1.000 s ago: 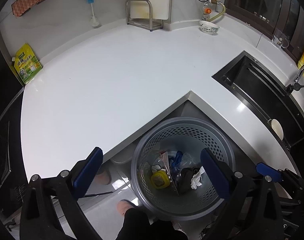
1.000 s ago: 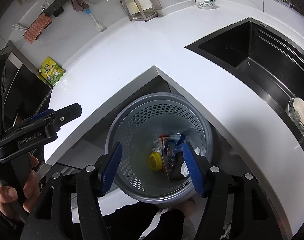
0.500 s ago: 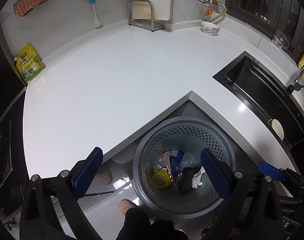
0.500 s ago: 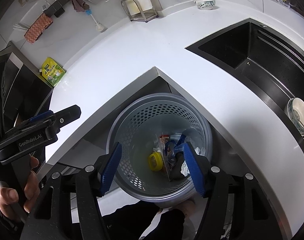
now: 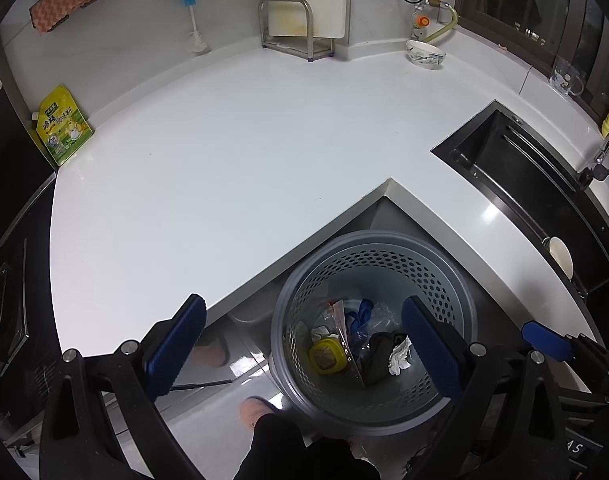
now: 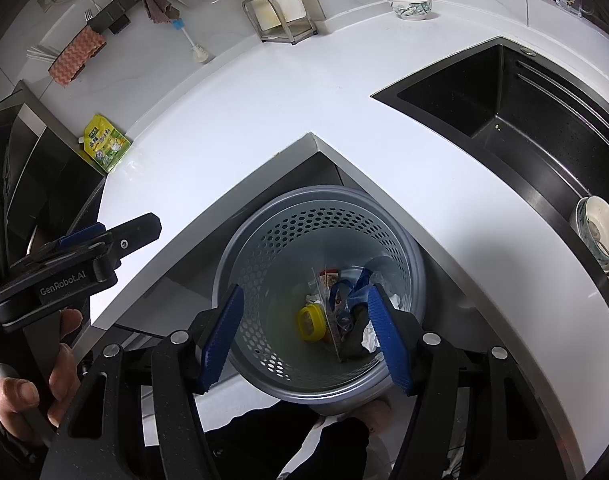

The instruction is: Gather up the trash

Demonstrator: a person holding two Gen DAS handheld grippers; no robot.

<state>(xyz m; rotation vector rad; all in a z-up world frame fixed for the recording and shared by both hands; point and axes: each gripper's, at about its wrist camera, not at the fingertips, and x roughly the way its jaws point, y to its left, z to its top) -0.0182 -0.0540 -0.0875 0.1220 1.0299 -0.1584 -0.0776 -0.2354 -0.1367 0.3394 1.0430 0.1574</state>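
A grey perforated trash bin (image 5: 460, 300) (image 6: 240, 264) stands on the floor under the inner corner of the white counter (image 5: 232, 152) (image 6: 444, 184). It holds several pieces of trash: a yellow lid (image 5: 325, 356) (image 6: 310, 322), blue plastic (image 5: 362, 312), a white wad (image 5: 400, 356) and a dark item. My left gripper (image 5: 304, 344) is open and empty, above the bin's left side. My right gripper (image 6: 306, 336) is open and empty, held over the bin's mouth. The left gripper also shows at the left of the right wrist view (image 6: 84, 248).
A yellow-green pouch (image 5: 62, 126) (image 6: 104, 146) lies at the counter's left end. A metal rack (image 5: 290, 26), a brush (image 5: 194, 38) and a bowl (image 5: 424, 54) stand at the back. A black sink (image 5: 536, 184) (image 6: 504, 92) with a bowl is on the right.
The left wrist view has shifted slightly, so the scene sits a little lower and to the right. Both grippers stay open over the bin. Nothing was picked up or dropped.
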